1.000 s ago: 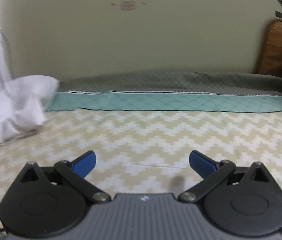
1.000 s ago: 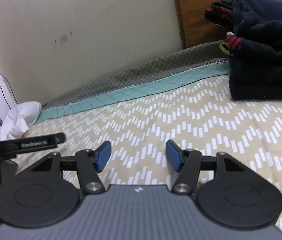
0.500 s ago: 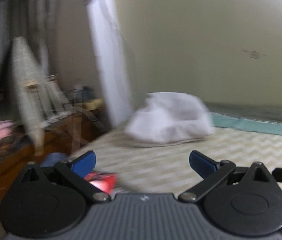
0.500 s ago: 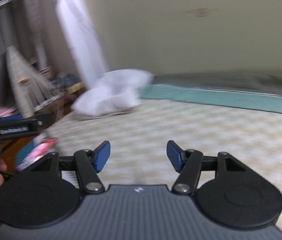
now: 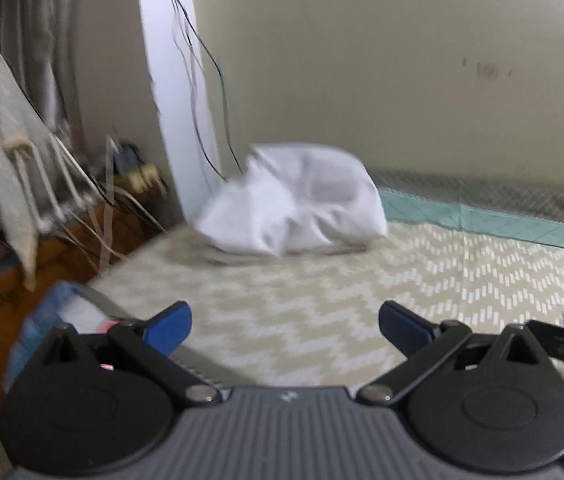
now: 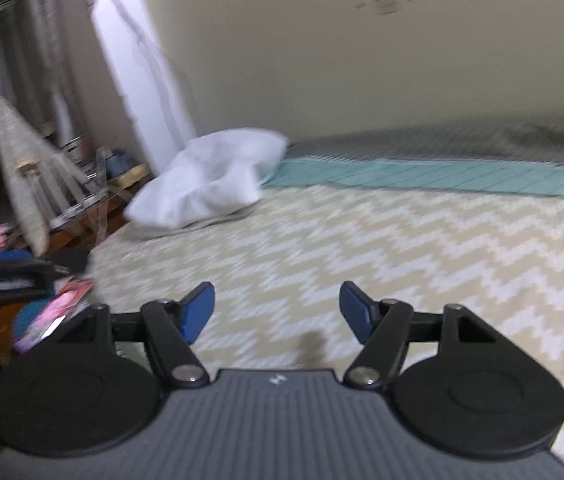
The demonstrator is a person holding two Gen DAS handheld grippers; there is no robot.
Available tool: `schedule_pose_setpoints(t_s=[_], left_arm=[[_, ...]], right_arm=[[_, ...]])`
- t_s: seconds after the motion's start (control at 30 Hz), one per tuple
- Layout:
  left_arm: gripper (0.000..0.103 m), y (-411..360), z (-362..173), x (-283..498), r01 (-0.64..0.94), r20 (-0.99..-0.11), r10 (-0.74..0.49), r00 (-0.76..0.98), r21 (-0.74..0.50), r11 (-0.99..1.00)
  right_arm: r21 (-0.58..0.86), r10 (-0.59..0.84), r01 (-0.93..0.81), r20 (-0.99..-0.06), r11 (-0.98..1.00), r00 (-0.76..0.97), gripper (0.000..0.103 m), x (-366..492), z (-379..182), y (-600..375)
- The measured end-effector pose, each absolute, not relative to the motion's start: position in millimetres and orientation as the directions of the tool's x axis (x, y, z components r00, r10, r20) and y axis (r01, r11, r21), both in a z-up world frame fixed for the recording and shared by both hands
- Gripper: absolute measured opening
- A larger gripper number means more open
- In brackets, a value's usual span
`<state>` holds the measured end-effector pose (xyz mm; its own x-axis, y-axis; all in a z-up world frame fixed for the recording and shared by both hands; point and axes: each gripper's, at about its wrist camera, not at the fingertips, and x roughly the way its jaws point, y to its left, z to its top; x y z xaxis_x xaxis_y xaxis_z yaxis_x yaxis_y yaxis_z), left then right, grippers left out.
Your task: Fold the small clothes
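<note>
Left wrist view showed the left claw (image 5: pixel 285 326) spread wide and empty over the bed (image 5: pixel 462 276); the right claw (image 6: pixel 276 312) likewise. A crumpled white garment (image 5: pixel 294 206) lay near the far corner, probably light and limp, best pinched along a free edge.

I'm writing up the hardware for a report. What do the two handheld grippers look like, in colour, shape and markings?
They look identical. The left gripper and right gripper each have a grey ribbed body with a small white logo, two round black discs at the sides, and black linkage arms on silver pivot pins. The fingers carry blue pads. No cables show on either.
</note>
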<state>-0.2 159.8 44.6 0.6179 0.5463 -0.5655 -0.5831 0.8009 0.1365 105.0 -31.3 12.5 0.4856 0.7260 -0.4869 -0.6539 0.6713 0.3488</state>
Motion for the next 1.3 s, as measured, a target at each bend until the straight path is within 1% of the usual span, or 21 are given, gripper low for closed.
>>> schedule_pose_setpoints(t_s=[0.1, 0.23, 0.33, 0.4, 0.53, 0.93, 1.3], left_arm=[[0.103, 163, 23, 30, -0.624, -0.611, 0.562, 0.558, 0.138, 0.769], [0.103, 162, 3, 35, -0.648, -0.613, 0.585, 0.53, 0.151, 0.746], [0.103, 165, -6, 35, -0.66, -0.622, 0.597, 0.507, 0.166, 0.733], [0.103, 170, -5, 32, -0.669, -0.633, 0.583, 0.509, 0.135, 0.731], [0.103, 174, -5, 32, -0.686, -0.635, 0.587, 0.501, 0.122, 0.717], [0.103, 162, -1, 31, -0.674, -0.58, 0.628, 0.518, 0.176, 0.718], [0.103, 161, -2, 32, -0.672, -0.585, 0.628, 0.513, 0.182, 0.718]], right_arm=[[0.344, 0.689, -0.612, -0.513, 0.712, 0.513, 0.08, 113, 9, -38], [0.406, 0.702, -0.586, -0.538, 0.701, 0.466, 0.085, 125, 4, -42], [0.408, 0.708, -0.595, -0.545, 0.692, 0.45, 0.086, 124, 3, -42], [0.4, 0.709, -0.604, -0.547, 0.689, 0.445, 0.087, 122, 4, -42], [0.393, 0.711, -0.615, -0.551, 0.683, 0.437, 0.087, 124, 2, -36], [0.372, 0.715, -0.644, -0.557, 0.669, 0.422, 0.089, 121, 3, -32], [0.368, 0.716, -0.648, -0.558, 0.667, 0.419, 0.089, 119, 2, -31]])
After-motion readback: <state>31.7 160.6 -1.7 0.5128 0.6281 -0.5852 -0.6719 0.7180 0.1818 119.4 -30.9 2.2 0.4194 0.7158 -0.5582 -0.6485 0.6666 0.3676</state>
